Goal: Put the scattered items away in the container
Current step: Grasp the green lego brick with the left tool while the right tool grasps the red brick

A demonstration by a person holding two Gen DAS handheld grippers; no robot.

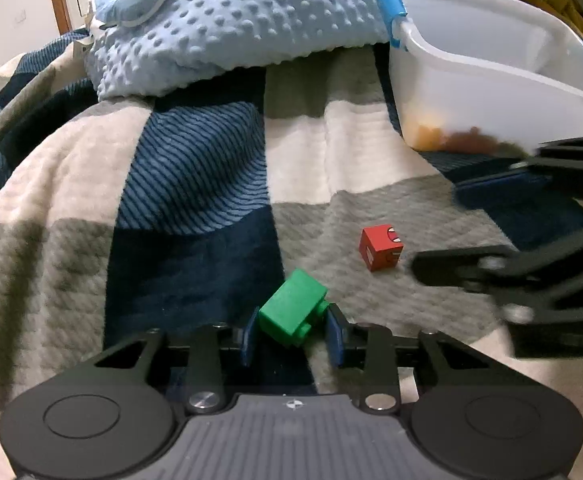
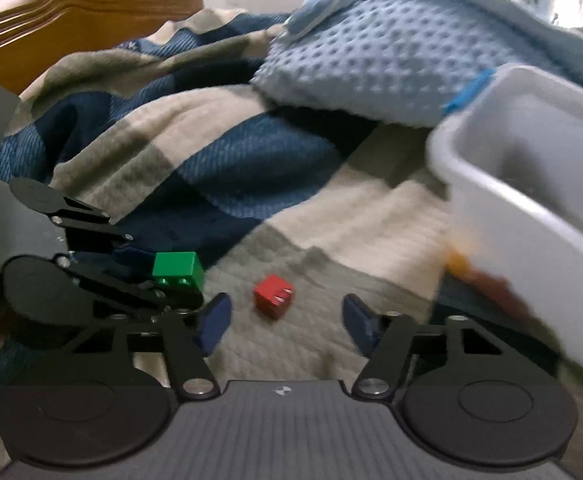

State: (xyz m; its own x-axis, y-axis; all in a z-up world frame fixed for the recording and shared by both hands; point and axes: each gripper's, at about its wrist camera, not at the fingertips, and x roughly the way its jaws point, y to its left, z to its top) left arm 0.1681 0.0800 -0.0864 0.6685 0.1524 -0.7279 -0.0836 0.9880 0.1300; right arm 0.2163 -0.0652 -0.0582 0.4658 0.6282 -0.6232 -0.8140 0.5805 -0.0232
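A green toy brick (image 1: 293,312) sits between the blue pads of my left gripper (image 1: 294,330), which is shut on it, just above the bedspread. It also shows in the right wrist view (image 2: 178,269), held by the left gripper (image 2: 143,270). A red cube (image 1: 380,247) lies on the grey patch of bedspread, right of the green brick. My right gripper (image 2: 286,320) is open and empty, and the red cube (image 2: 273,295) lies just ahead between its fingers. The white container (image 1: 491,80) stands at the right with orange and brown items inside, and it also shows in the right wrist view (image 2: 531,208).
A checked blue, grey and white bedspread (image 1: 195,184) covers the bed. A light blue dotted blanket (image 1: 227,20) is piled at the back. A wooden headboard (image 2: 71,12) stands at the far left. The right gripper's arm (image 1: 531,272) reaches in from the right.
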